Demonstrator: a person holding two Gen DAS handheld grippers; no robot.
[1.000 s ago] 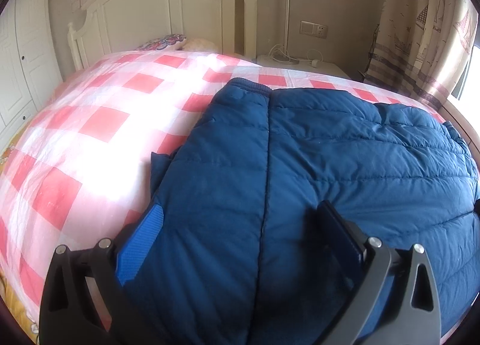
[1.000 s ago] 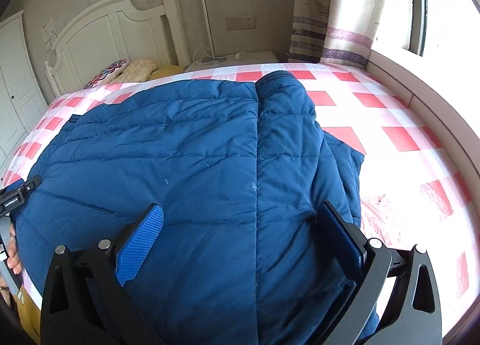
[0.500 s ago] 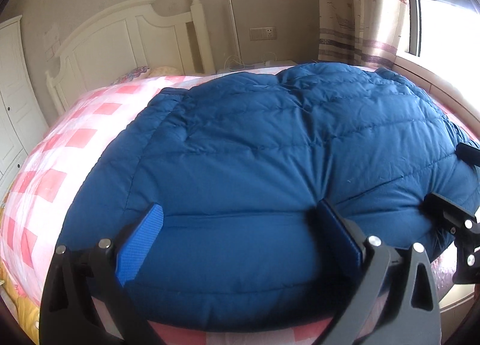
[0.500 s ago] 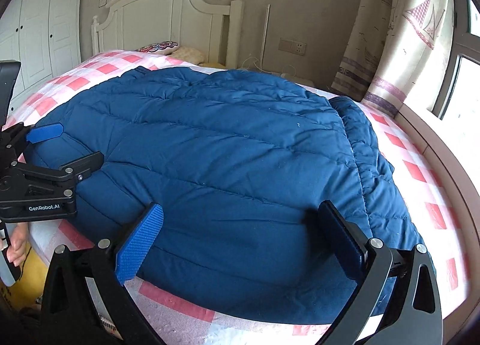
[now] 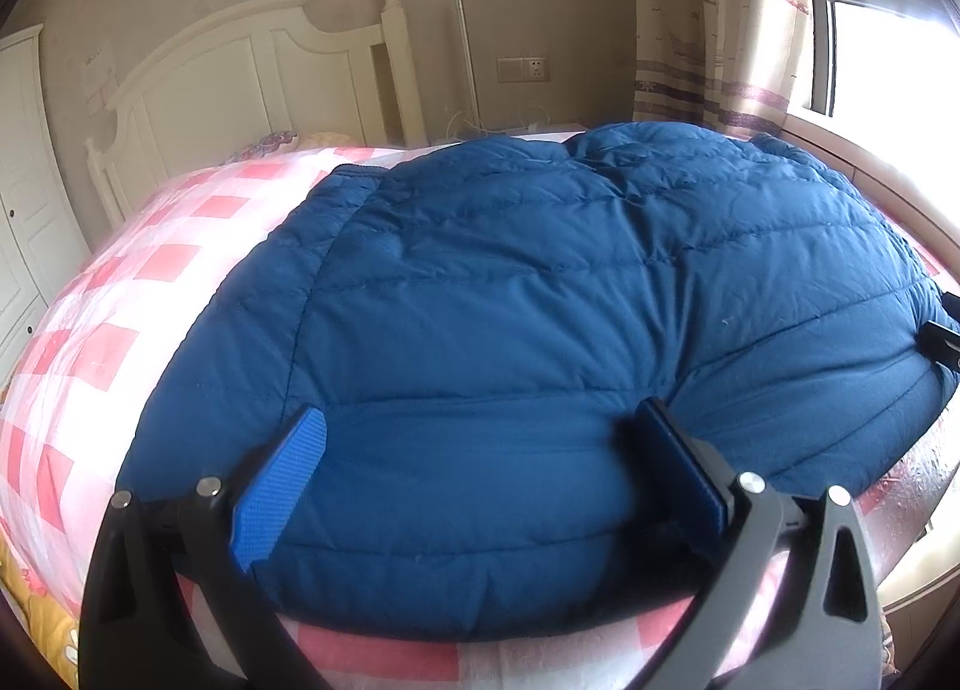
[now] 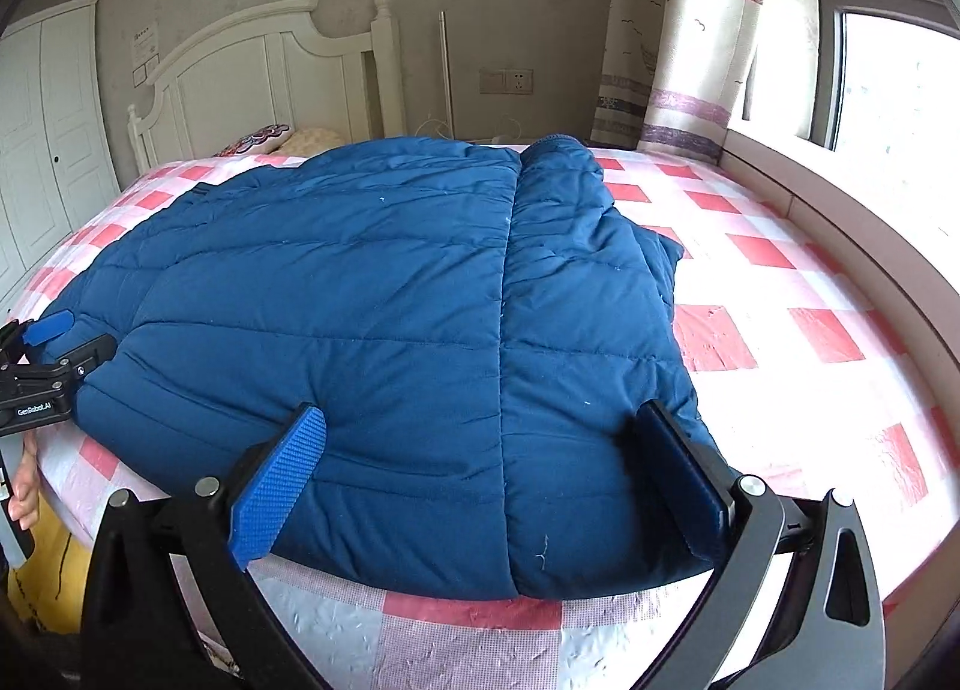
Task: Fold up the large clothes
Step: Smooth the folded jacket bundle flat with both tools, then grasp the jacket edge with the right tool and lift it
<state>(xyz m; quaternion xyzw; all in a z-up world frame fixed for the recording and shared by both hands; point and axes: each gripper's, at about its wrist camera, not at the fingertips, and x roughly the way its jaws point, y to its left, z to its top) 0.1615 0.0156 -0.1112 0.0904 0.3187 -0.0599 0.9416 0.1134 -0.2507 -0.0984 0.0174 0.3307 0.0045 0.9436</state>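
A navy quilted down jacket [image 5: 540,330] lies spread on the bed, sleeves folded in; it also shows in the right wrist view [image 6: 390,318]. My left gripper [image 5: 480,468] is open, its jaws wide apart on either side of the jacket's near hem, holding nothing. My right gripper [image 6: 480,468] is open too, jaws straddling the near hem by the jacket's right side. The left gripper shows at the left edge of the right wrist view [image 6: 48,354], beside the jacket's corner. A bit of the right gripper shows at the right edge of the left wrist view [image 5: 942,342].
The bed has a pink and white checked sheet [image 6: 780,282] and a white headboard [image 6: 252,72]. Pillows [image 6: 282,138] lie by the headboard. A curtain [image 6: 690,30] and a window ledge [image 6: 840,198] run along the right. A white wardrobe [image 6: 42,138] stands left.
Both grippers have pulled back from over the jacket to its near hem at the bed's edge. In the last half second they moved only slightly. Both stay open.
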